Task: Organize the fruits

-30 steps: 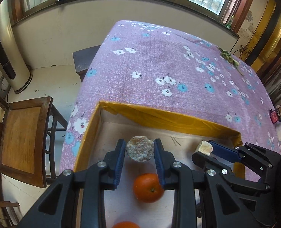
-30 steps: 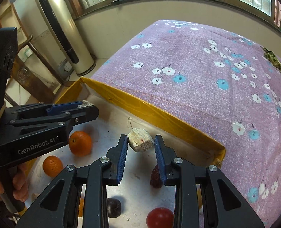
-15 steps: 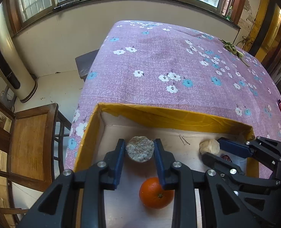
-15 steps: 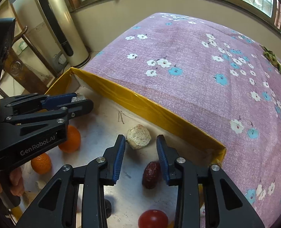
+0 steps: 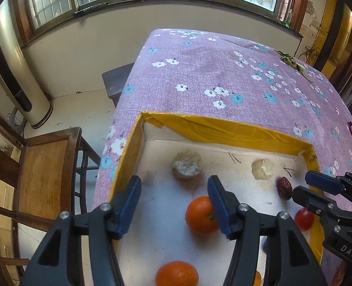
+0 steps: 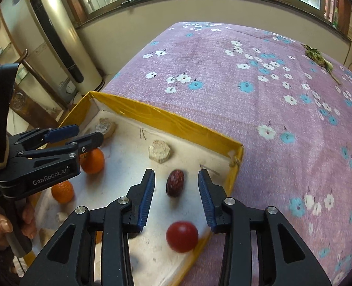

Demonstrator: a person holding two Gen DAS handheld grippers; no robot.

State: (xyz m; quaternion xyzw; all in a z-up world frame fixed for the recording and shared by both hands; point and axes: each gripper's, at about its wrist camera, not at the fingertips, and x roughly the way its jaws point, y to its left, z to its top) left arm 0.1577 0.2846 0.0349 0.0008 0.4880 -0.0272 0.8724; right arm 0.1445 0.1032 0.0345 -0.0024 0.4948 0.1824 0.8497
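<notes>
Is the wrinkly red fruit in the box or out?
In. The red date lies on the box's white floor, near its corner.

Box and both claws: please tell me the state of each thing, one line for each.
Left claw: opening, nothing held.
Right claw: opening, nothing held.
Box: open, no lid.
Left crumbly lump: released, lying in box.
Right crumbly lump: released, lying in box.
Date: lying loose between right claw's fingers.

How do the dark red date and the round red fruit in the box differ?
The date is oblong, wrinkled and dark; the round red fruit is smooth, bright and spherical. The date lies farther from the camera, the red fruit nearer. Both rest on the box floor, ungripped.
</notes>
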